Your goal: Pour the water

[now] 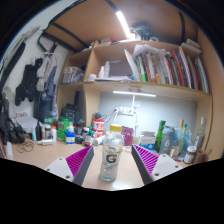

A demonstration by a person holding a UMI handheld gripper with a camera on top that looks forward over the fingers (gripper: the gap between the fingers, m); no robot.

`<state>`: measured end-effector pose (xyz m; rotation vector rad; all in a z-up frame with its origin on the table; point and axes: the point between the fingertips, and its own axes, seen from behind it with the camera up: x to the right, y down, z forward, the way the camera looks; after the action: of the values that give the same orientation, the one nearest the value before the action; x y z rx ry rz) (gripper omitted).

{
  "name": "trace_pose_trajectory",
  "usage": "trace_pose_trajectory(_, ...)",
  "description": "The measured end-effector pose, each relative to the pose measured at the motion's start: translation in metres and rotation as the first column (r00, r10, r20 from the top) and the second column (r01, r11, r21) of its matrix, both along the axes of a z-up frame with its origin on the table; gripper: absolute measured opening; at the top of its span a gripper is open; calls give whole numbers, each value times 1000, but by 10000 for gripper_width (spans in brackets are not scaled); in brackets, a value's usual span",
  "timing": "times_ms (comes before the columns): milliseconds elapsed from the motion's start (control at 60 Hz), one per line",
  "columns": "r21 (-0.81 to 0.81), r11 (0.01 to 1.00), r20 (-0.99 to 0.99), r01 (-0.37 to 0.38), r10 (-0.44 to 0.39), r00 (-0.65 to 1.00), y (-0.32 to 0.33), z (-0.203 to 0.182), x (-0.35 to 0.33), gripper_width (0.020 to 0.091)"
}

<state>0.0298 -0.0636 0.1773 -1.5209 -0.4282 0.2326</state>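
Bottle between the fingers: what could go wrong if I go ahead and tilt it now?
1. The bottle stands between the fingers; whether both pads press it is unclear, so it might slip when tilted.
2. No cup is clearly visible ahead, so water could land on the desk.
3. Crowded containers beyond could get knocked.

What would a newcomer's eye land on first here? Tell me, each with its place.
First comes the clear bottle with a white cap and dark label, upright between the gripper's two purple-padded fingers, which sit close at its sides. Behind it, the desk is crowded with small bottles and jars. Above that runs a lit shelf of books.
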Motion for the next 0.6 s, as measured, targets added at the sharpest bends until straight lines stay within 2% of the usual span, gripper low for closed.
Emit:
trace_pose_trajectory(200, 10, 999, 92, 44, -45, 995, 57, -36, -26, 851)
trace_pose_trajectory(300, -25, 997, 63, 78, -76, 995, 85, -49, -26, 850)
trace_pose_trajectory(517, -100, 992, 22, 82, -80, 997, 134, -73, -44, 851)
trace_pose_trajectory(533, -107, 991, 20, 77, -75, 997, 136, -75, -47, 842)
trace_pose_trajectory(583, -129, 989, 16, 70, -68, 998, 143, -82, -51, 649)
trace_pose_trajectory(600, -130, 989, 9, 69, -68, 998, 145, -81, -52, 644)
